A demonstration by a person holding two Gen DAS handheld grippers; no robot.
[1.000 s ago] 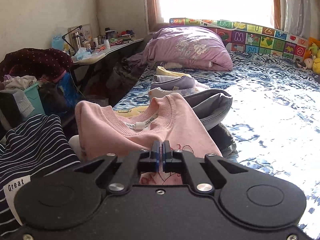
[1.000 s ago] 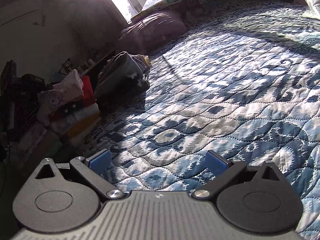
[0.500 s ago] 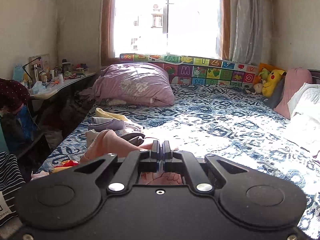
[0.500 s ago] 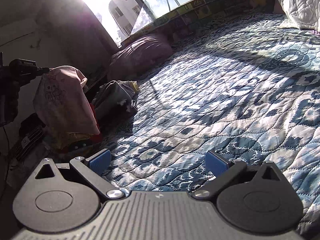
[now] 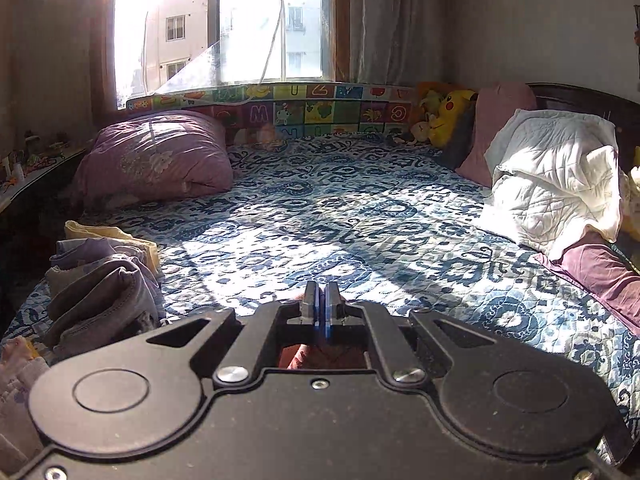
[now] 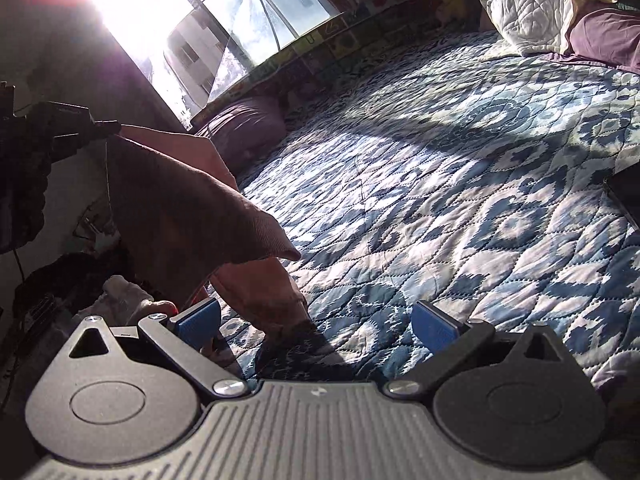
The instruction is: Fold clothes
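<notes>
Left gripper [image 6: 110, 125] clenched on the top edge of a pink knit sweatshirt [image 6: 188, 208], jaws pressed together with a sliver of pink cloth showing under them in the left wrist view [image 5: 320, 354]. Garment hanging free from that pinch, long axis running from 10 o'clock at the grip down to about 6 o'clock in the right wrist view, lowest fold brushing or just above the blue-and-white patterned quilted bedspread [image 6: 460, 200]; contact cannot be told. Right gripper [image 6: 316, 322] spread wide and empty, blue pads [image 6: 434, 326] apart. Hanging hem just ahead of it, toward 11 o'clock, nearest the left-hand pad. Judged next: a short reach up and left to catch the lower corner, right gripper clearly nearer to it. Pile of grey and lilac crumpled clothes [image 5: 100, 284] at 9 o'clock in the left wrist view, untouched.
</notes>
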